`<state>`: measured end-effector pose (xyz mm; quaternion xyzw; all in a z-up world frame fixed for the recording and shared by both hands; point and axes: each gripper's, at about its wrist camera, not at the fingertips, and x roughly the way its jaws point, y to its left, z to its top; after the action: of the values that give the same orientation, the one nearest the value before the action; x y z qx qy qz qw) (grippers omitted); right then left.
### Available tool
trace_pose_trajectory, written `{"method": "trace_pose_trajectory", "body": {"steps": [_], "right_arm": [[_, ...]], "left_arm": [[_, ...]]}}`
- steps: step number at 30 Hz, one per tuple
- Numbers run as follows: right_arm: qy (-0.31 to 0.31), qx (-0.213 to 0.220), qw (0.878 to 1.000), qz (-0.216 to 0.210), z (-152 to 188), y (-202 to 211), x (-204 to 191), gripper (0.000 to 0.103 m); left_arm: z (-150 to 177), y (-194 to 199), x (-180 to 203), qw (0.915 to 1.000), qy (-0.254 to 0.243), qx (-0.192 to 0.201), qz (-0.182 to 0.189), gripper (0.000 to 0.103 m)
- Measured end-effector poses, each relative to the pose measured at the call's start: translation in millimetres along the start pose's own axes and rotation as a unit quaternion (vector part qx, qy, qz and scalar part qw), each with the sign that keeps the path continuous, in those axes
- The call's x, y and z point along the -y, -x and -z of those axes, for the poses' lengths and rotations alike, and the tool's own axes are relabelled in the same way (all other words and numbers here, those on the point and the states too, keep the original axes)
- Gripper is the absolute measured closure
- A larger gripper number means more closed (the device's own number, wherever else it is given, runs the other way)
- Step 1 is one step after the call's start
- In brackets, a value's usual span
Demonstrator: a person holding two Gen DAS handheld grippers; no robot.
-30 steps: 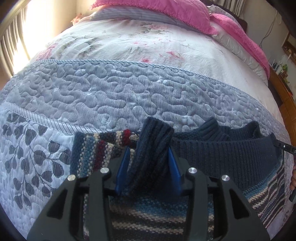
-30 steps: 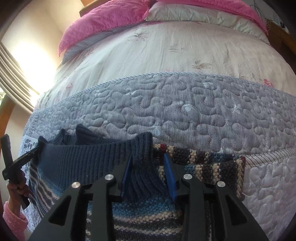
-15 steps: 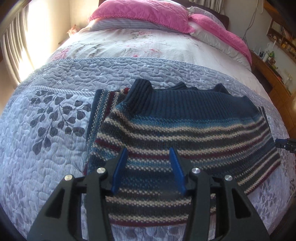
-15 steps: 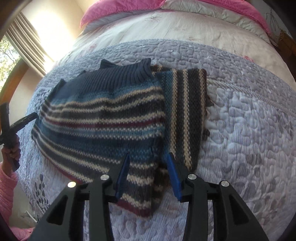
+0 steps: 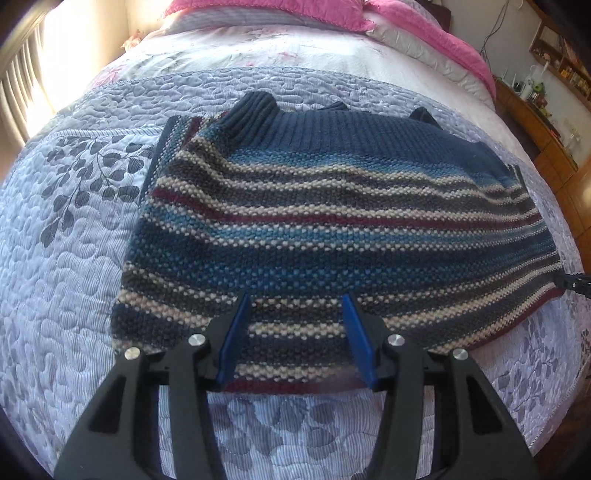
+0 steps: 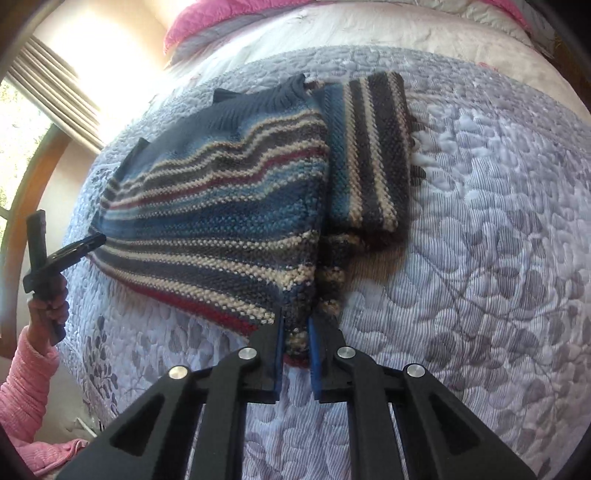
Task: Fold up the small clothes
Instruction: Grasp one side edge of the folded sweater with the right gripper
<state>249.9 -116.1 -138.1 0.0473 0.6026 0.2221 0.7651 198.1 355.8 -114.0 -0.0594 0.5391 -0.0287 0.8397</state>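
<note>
Striped knit sweater [image 5: 332, 229] folded flat on the quilted bedspread [image 5: 66, 266], one sleeve [image 6: 369, 155] tucked alongside; left gripper [image 5: 295, 339] poised over the near hem, jaws apart, gripping nothing; right gripper [image 6: 295, 354] pinched closed on the sweater's near corner; pink pillows [image 5: 280, 11] at the far end; wooden dresser [image 5: 543, 122] beside the bed; curtained window [image 6: 48, 92] nearby.
</note>
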Motion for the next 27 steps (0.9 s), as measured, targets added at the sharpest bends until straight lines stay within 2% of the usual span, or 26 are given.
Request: {"method": "trace_pose_trajectory", "body": {"steps": [2, 6, 8, 10, 14, 16, 18, 19, 20, 22, 24, 27], "right_arm": [[-0.002, -0.007, 1.0, 0.004, 6, -12, 3, 0.092], [0.0, 0.0, 1.0, -0.001, 2, -10, 3, 0.088], [0.005, 0.013, 1.0, 0.013, -1, 1, 0, 0.072], [0.015, 0.029, 0.999, 0.031, -9, 13, -4, 0.067], [0.004, 0.058, 0.998, 0.016, -46, 25, -7, 0.066], [-0.004, 0.062, 0.998, 0.01, -69, 19, -9, 0.06], [-0.018, 0.057, 0.998, 0.027, -89, 7, -7, 0.056], [-0.025, 0.048, 0.998, 0.028, -98, -1, -5, 0.056], [-0.032, 0.041, 0.998, 0.024, -105, -8, -2, 0.064], [-0.041, 0.031, 0.999, 0.009, -112, -19, -1, 0.09], [-0.039, 0.04, 0.998, 0.003, -111, -18, -2, 0.09], [-0.033, 0.047, 0.998, 0.037, -105, -15, 0, 0.09]], "left_arm": [[4, -6, -5, 1.0, 0.008, 0.0, 0.001, 0.046], [7, -7, -12, 0.9997, 0.02, 0.006, 0.016, 0.046], [6, -2, -9, 0.9998, 0.014, 0.008, 0.013, 0.046], [2, 7, -5, 0.9996, 0.007, 0.018, 0.019, 0.046], [-22, 16, 9, 0.9983, 0.015, 0.033, 0.046, 0.043], [-36, 11, 16, 0.9981, 0.026, 0.033, 0.045, 0.043], [-49, 3, 23, 0.998, 0.034, 0.031, 0.045, 0.043], [-56, -1, 26, 0.998, 0.036, 0.029, 0.043, 0.043], [-61, -6, 28, 0.9982, 0.034, 0.027, 0.041, 0.043], [-68, -17, 31, 0.9988, 0.031, 0.018, 0.032, 0.043], [-69, -27, 34, 0.9991, 0.029, 0.006, 0.029, 0.043], [-69, -38, 32, 0.9992, 0.028, -0.007, 0.028, 0.043]]}}
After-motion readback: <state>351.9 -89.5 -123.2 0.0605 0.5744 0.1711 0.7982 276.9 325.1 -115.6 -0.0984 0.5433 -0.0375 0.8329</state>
